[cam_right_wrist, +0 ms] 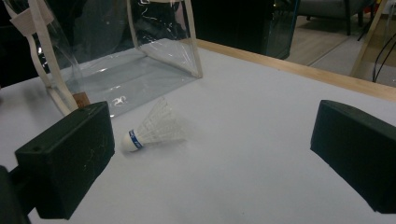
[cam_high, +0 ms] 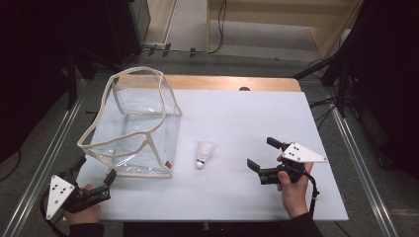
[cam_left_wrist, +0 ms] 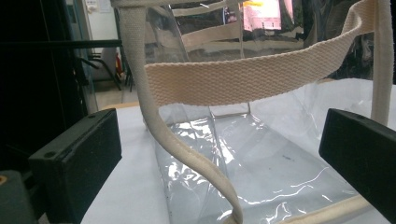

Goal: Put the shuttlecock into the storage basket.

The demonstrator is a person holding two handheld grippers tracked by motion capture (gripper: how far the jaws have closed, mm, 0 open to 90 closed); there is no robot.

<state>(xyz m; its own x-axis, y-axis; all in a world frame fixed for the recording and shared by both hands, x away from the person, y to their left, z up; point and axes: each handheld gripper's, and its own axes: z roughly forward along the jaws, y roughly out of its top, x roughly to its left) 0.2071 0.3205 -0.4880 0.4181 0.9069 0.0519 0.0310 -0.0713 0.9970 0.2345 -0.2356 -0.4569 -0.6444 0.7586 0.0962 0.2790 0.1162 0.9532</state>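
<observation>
- one white plastic shuttlecock with a blue band at its cork (cam_high: pixel 203 154) lies on its side on the white table top (cam_high: pixel 257 123), cork toward the person, just beside the clear plastic bag with cream webbing trim (cam_high: pixel 132 126).
- right gripper (cam_high: pixel 263 154) is nearer, jaws spread and empty, the shuttlecock off its left jaw.
- left gripper (cam_high: pixel 94 169), also spread, faces the bag's strap.

From overhead at the person's side, the high view looks forward and down over the whole white surface (cam_high: pixel 257 123). The left gripper view sits close against the clear bag (cam_left_wrist: pixel 261 158). The right gripper view, low over the surface, faces the shuttlecock (cam_right_wrist: pixel 152 126), with that bag beyond.
</observation>
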